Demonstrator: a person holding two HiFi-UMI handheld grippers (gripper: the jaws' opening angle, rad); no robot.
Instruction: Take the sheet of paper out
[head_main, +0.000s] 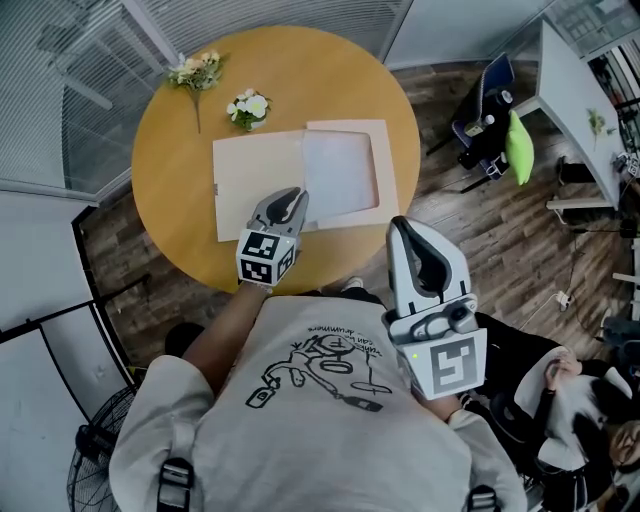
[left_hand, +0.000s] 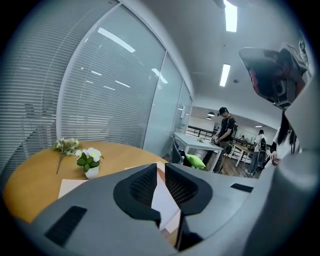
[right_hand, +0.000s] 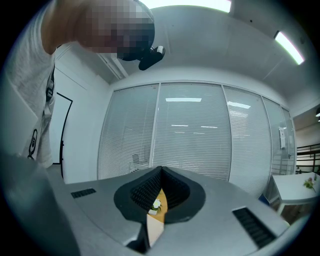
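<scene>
Left fingers (left_hand: 141, 186) narrowly apart above paper (left_hand: 163, 201)

Head view: left gripper (head_main: 297, 196) covers near edge of folder (head_main: 255, 180); contact btw its tips and white sheet (head_main: 340, 170) can't be judged. Person's torso (head_main: 320, 420) hides nearest part of table (head_main: 170, 150) rim. Fan (head_main: 100, 450) at bottom-left and second person (head_main: 590, 415) at bottom-right are cut by frame edge. Left gripper view: gripper body blocks most of folder; sheet (left_hand: 163, 199) shows only as a sliver btw jaws. Bkgd figures (left_hand: 223, 135) too small for detail. Blurred shape (left_hand: 272, 75) at right edge, can't ID. Right gripper view: table (right_hand: 162, 214) and flower pot (right_hand: 155, 205) seen only thru jaw gap, too small for detail.
</scene>
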